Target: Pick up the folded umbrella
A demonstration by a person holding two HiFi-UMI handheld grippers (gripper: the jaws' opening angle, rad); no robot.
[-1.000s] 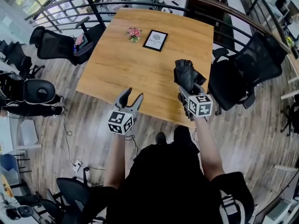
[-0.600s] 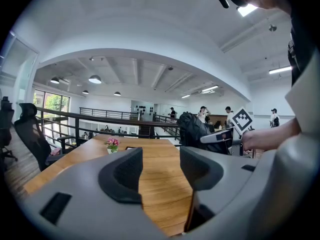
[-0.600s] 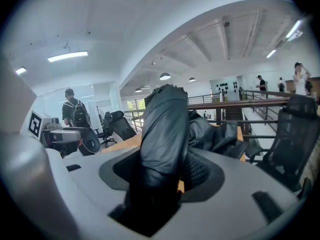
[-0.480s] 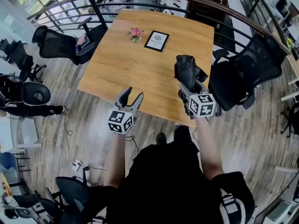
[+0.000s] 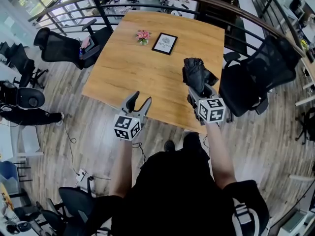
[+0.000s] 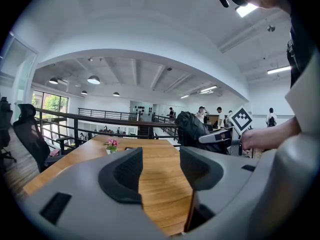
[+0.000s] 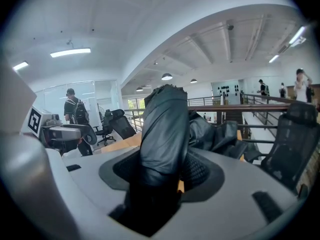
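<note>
Wooden worktop (image 5: pixel 147 68) lies below; right tongs (image 5: pixel 198 95) clench the black folded umbrella (image 5: pixel 196 75) over its near right corner; left tongs (image 5: pixel 140 100) gape, empty.

My right gripper (image 7: pixel 162 173) clamped on folded umbrella (image 7: pixel 165 121): black bundle stands up between both pads, leaning slightly right. Loose black fabric spills out to its right. Strip of wooden tabletop (image 7: pixel 120 143) shows past left jaw. I see left gripper (image 7: pixel 67 132) at far left. Mesh office chair (image 7: pixel 292 139) at right. Railing (image 7: pixel 227 106) behind. Person with backpack (image 7: pixel 75 109) far back left.
</note>
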